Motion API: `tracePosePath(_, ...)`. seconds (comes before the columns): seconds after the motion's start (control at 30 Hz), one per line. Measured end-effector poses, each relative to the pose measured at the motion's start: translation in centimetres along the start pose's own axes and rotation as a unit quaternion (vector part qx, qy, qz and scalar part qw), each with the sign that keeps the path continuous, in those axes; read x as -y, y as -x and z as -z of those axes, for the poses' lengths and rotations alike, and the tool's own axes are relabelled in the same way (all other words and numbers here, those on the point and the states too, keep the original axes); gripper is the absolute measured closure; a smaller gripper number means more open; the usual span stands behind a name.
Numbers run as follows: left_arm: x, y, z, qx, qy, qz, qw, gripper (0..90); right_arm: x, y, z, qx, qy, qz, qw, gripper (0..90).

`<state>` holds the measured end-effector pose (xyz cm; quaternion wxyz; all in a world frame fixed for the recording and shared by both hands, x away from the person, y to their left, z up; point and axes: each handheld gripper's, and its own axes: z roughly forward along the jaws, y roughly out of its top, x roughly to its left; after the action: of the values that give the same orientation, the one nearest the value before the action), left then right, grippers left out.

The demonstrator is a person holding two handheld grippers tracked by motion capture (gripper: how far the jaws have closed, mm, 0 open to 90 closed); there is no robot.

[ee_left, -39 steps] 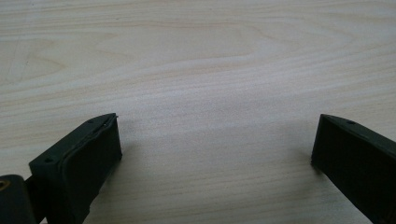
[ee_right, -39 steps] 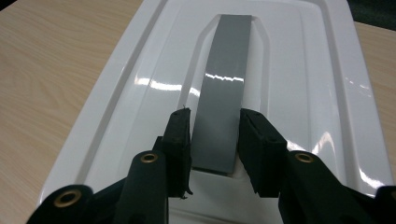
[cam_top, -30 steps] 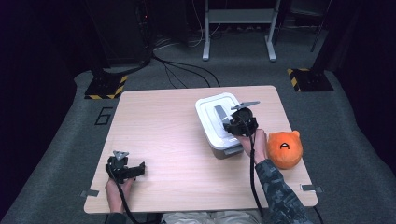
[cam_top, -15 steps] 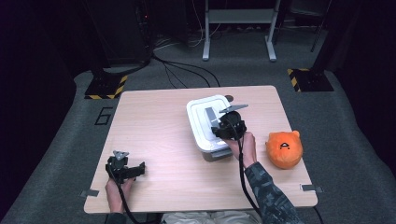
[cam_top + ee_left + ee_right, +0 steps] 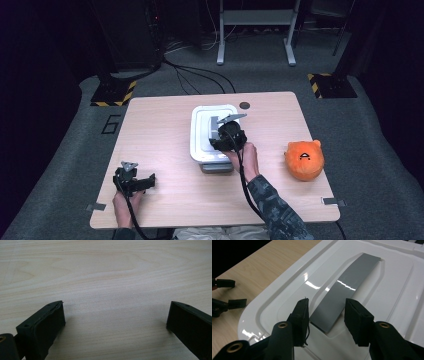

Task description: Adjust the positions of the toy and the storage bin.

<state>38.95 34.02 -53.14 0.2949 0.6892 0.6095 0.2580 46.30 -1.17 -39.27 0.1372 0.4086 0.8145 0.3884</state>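
Nearest the person, the left gripper (image 5: 134, 181) rests low on the pale wooden table (image 5: 165, 145) at its front left corner; its jaws stand wide apart with only bare wood grain between them. Farther in, at the middle of the table, sits the white plastic storage box with a glossy lid (image 5: 212, 135); the right gripper (image 5: 326, 315) hovers just over the lid's near end — its jaws have just been opening and now stand a little apart, straddling the near end of the flat grey handle strip (image 5: 348, 293) without the pads pressing on it. The strip lies along the lid's recessed centre, running away from the jaws. To the right, well apart from the box, a round orange plush toy with small ears (image 5: 304, 159) sits near the table's right edge; a small dark round grommet (image 5: 244, 105) lies just beyond the box.
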Motion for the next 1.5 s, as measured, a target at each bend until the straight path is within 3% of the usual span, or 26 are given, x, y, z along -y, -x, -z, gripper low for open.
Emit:
tracePosePath(0.2, 0.0, 0.0, 0.0, 0.0, 0.0, 0.0, 1.0, 1.3, 0.0, 0.1, 0.1, -0.01, 0.007, 0.011, 0.9999, 46.6)
tracePosePath(0.37, 0.0, 0.0, 0.0, 0.0, 0.001, 0.0, 1.0, 1.3, 0.8, 1.0, 2.0, -0.014, 0.031, 0.011, 0.9994, 36.2)
tracePosePath(0.5, 0.0, 0.0, 0.0, 0.001, 0.0, -0.001, 1.0, 1.3, 2.0, 1.8, 3.7, -0.004, 0.046, 0.024, 0.9987, 25.2)
tracePosePath(0.63, -0.1, 0.0, -0.1, 0.002, 0.0, -0.002, 1.0, 1.2, 3.2, 2.3, 5.0, 0.002, 0.057, 0.028, 0.998, 21.6)
tracePosePath(0.7, -0.1, 0.0, -0.1, 0.0, -0.001, -0.001, 1.0, 1.0, 4.9, 3.1, 6.2, 0.016, 0.059, 0.034, 0.9975, 14.7)
tracePosePath(0.8, -0.2, 0.2, -0.2, 0.001, -0.003, -0.001, 1.0, 0.9, 6.9, 3.7, 7.2, 0.02, 0.074, 0.034, 0.9965, 14.5)
tracePosePath(0.9, -0.8, 0.5, -0.2, -0.004, -0.023, -0.008, 0.9997, 0.0, 8.8, 4.2, 7.7, 0.031, 0.075, 0.03, 0.9963, 12.7)
tracePosePath(1.07, -2.5, 1.1, 0.6, 0.023, -0.009, 0.0, 0.9997, 0.0, 12.0, 5.1, 7.3, 0.034, 0.062, 0.007, 0.9975, 10.0)
tracePosePath(1.23, -4.6, 1.9, 1.6, 0.038, 0.009, -0.008, 0.9992, 0.0, 15.3, 5.7, 5.4, 0.032, 0.036, -0.009, 0.9988, 7.6)
tracePosePath(1.27, -5.8, 2.4, 2.1, 0.045, 0.014, -0.015, 0.9988, 0.0, 16.1, 5.9, 4.9, 0.036, 0.03, -0.013, 0.9988, 6.5)
tracePosePath(1.5, -10.1, 5.5, 3.5, 0.066, 0.039, -0.046, 0.996, 0.0, 18.6, 7.1, 2.7, 0.065, -0.004, -0.022, 0.9977, 2.6)
